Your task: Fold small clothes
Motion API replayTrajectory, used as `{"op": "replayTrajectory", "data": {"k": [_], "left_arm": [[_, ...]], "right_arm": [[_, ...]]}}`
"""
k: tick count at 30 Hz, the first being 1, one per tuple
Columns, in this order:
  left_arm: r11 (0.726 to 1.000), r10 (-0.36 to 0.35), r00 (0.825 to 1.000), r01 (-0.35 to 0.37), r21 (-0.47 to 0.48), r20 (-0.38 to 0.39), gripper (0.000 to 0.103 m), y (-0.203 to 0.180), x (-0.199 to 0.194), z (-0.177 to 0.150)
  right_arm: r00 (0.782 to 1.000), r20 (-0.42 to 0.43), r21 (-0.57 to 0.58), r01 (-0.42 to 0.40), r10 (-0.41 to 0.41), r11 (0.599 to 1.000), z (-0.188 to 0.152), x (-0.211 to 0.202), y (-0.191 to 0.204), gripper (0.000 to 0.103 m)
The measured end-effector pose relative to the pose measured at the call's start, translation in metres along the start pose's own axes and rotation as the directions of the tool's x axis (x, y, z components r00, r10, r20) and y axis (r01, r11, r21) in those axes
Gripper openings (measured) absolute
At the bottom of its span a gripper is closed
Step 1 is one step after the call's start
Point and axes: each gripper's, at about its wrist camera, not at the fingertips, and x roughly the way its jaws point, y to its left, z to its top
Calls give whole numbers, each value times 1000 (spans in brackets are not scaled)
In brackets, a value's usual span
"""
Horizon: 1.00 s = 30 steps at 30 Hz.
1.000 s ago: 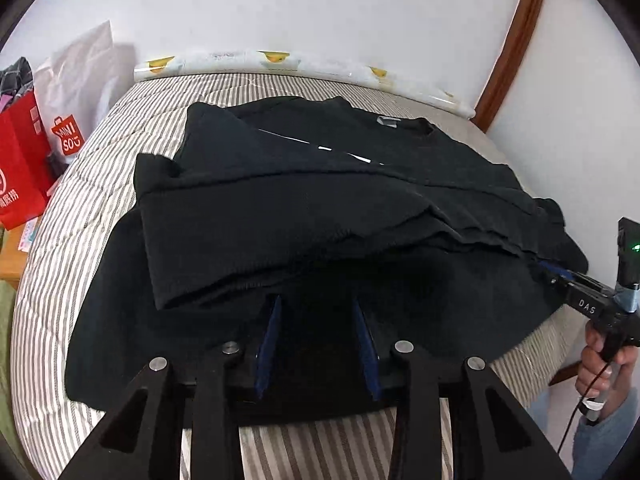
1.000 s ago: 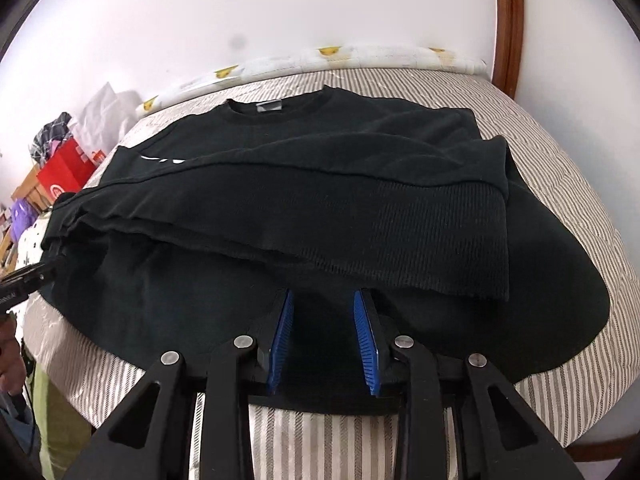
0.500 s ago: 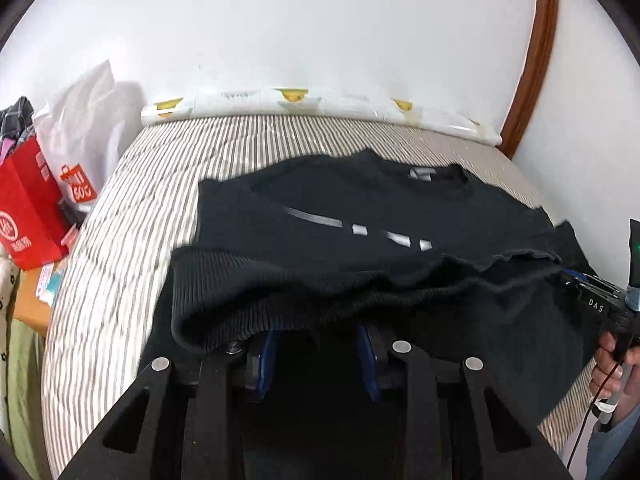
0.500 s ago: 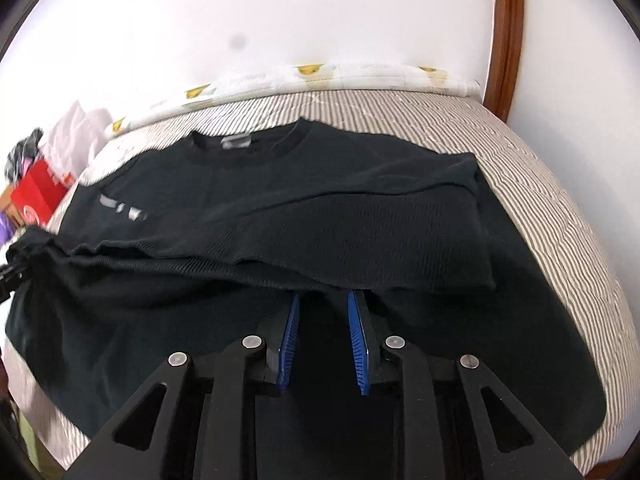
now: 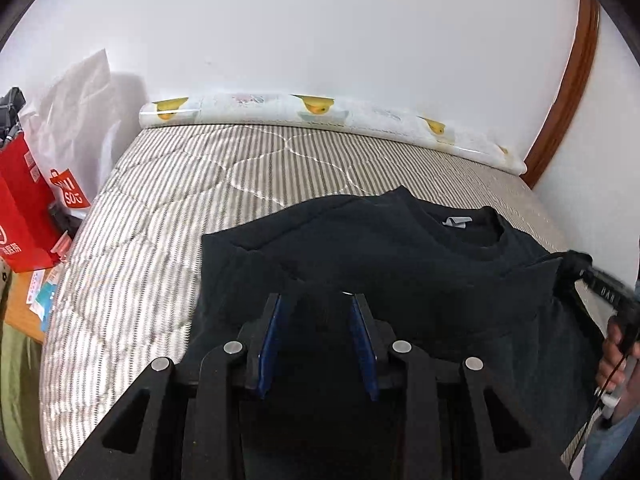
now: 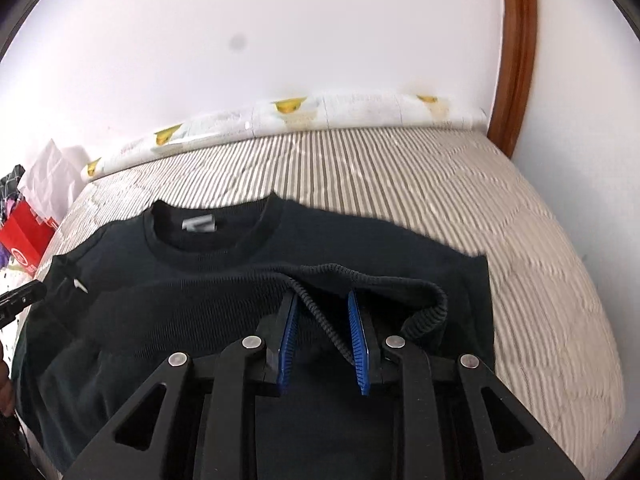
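My right gripper [image 6: 322, 330] and left gripper [image 5: 316, 334] each pinched the sweater's [image 6: 380, 248] hem; its collar [image 6: 212, 228] lay straight ahead, mid-frame.

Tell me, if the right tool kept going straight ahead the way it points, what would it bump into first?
Probably the black sweater's ribbed hem, bunched right between the right tool's blue pads; beyond that, its collar. Depth is hard to judge.
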Motion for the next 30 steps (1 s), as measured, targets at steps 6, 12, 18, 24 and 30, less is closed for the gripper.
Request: {"op": "replayTrajectory", "data": {"k": [6, 12, 18, 24, 30], "left_arm": [[1000, 22, 1000, -22, 20, -11, 32, 12, -8, -3], [999, 31, 999, -31, 20, -25, 33, 30, -11, -4], [999, 30, 998, -28, 35, -57, 33, 35, 6, 0], [994, 45, 994, -36, 102, -97, 33, 29, 27, 14], [988, 94, 991, -81, 129, -100, 8, 26, 30, 14]], "right_arm": [[992, 119, -12, 46, -44, 999, 25, -32, -5, 34], [994, 109, -5, 12, -11, 1000, 13, -53, -30, 56], [999, 3, -74, 46, -45, 996, -11, -21, -35, 57], [997, -45, -56, 53, -55, 997, -3, 22, -44, 57], [996, -91, -41, 9, -13, 999, 9, 55, -48, 38]]}}
